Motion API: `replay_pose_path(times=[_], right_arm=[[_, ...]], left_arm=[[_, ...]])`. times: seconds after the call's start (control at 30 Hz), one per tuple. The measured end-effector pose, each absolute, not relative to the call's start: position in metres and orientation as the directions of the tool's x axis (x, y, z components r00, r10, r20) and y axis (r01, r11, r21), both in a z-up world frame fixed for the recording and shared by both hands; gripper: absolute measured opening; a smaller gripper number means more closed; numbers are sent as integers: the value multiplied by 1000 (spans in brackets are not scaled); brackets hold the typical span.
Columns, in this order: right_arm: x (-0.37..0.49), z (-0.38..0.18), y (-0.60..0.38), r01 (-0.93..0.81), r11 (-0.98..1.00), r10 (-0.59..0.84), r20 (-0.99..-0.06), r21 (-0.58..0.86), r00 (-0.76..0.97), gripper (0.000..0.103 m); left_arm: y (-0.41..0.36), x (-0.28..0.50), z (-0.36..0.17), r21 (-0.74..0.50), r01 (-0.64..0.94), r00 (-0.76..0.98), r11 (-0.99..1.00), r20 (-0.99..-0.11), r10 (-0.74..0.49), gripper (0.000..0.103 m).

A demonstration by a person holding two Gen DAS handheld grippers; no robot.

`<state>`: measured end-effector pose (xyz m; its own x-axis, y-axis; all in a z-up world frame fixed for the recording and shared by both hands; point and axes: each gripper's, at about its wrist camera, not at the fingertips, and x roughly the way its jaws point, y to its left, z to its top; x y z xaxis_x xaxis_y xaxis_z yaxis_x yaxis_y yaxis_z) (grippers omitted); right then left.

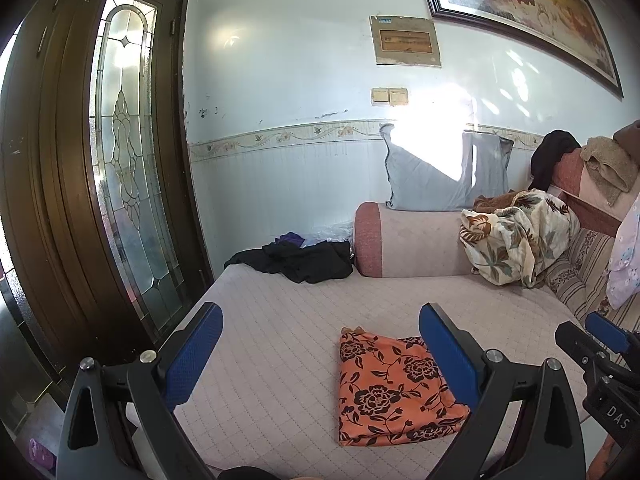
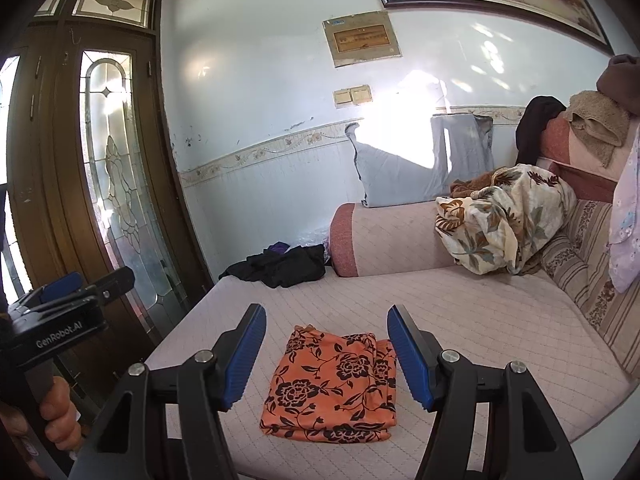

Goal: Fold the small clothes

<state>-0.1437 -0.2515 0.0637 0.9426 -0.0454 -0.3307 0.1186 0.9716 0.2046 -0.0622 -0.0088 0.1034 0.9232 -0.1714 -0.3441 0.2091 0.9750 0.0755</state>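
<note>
- Orange floral garment: folded flat, lying on quilted sofa seat.
- Left claw: spread wide, empty, above garment.
- Right claw: spread wide, empty, above garment.
- Black clothes: heaped at far seat edge.

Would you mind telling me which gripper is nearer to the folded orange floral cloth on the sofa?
Right, though only slightly. The right gripper is open and centred just above the folded orange floral cloth; the left gripper, also open, sits off to the cloth's left.
</note>
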Motion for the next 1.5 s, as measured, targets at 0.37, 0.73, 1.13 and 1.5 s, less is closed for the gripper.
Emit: replay_pose_path(times=[0.37,0.73,1.13,1.5], right_arm=[[-130,57,-246,123,976,-52,-360,178,932,67],[-117,53,-240,126,980,-59,-383,152,922,67],[-100,49,-229,116,985,-55,-401,128,914,67],[-81,38,-227,108,985,-42,-422,133,905,67]], left_arm=[[-4,-59,103,59,226,920,972,-340,-193,99],[0,-51,101,43,242,914,969,-346,-212,99],[9,-41,96,19,234,912,972,-351,-212,99],[9,-25,84,18,231,900,973,-384,-207,99]])
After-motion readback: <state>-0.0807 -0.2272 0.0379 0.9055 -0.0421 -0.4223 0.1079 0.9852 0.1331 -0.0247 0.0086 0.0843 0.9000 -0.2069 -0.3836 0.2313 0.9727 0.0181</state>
